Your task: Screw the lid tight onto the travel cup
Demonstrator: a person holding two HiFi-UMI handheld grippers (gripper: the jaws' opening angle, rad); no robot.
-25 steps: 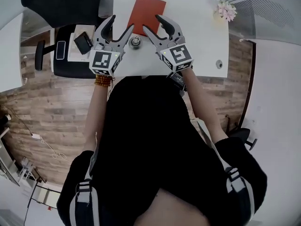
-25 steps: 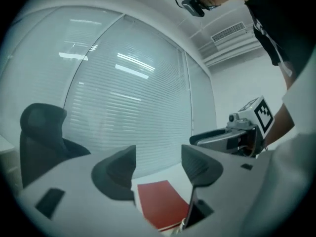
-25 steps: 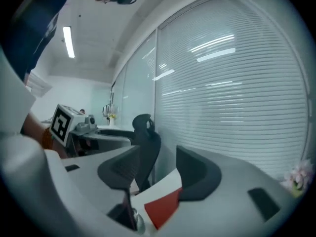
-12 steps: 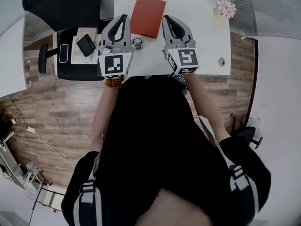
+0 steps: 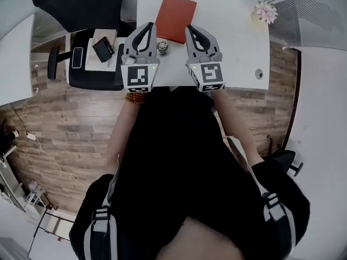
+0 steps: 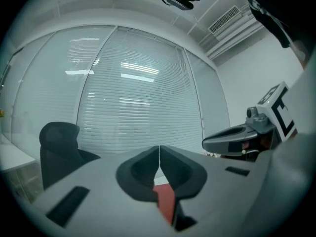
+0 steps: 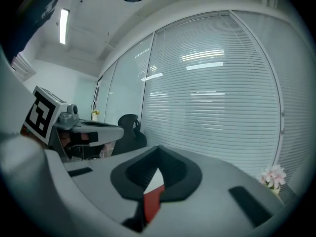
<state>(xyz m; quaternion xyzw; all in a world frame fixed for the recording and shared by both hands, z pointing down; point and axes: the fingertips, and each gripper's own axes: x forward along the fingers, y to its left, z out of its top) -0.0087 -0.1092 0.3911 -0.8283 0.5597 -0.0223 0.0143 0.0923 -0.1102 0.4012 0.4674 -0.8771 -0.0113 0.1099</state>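
Cup (image 5: 162,46) on white table (image 5: 238,47), seen between both grippers from the head view; lid prob. on, too small to confirm. L gripper (image 5: 146,27) jaws just closed fully, nothing in them. R gripper (image 5: 192,30) pinched together, empty. Just behind: red notebook (image 5: 174,18).

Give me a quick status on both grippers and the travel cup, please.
Left gripper shut, empty. Right gripper shut, empty. Travel cup on white table between them, not held. Red notebook behind it, nothing blocking.
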